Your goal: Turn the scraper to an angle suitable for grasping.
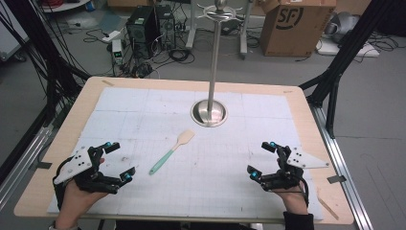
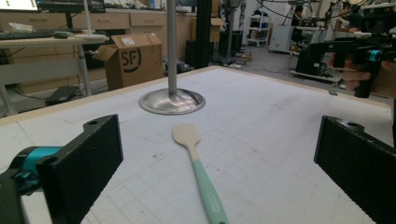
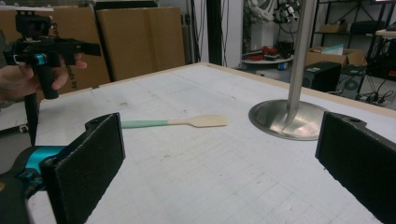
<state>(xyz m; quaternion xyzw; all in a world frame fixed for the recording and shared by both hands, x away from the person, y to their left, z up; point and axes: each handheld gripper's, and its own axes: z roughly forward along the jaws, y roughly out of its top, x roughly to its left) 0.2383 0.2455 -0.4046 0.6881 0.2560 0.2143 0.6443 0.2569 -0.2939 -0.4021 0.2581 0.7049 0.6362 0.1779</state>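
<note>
A spatula (image 1: 171, 152) with a cream blade and mint-green handle lies flat on the white gridded mat (image 1: 230, 163), a little left of centre. It also lies ahead of the left gripper's jaws (image 2: 198, 163) and off to the left in the right gripper view (image 3: 177, 122). A steel stand with a round base (image 1: 209, 113) and a tall pole rises at the mat's far middle. My left gripper (image 1: 120, 161) is open near the front left, empty. My right gripper (image 1: 262, 158) is open near the front right, empty.
The wooden table edge (image 1: 62, 139) frames the mat. Beyond the table stand a cardboard box (image 1: 297, 24), computer cases (image 1: 148, 24) and loose cables on the floor. Black frame legs (image 1: 335, 72) stand at the right.
</note>
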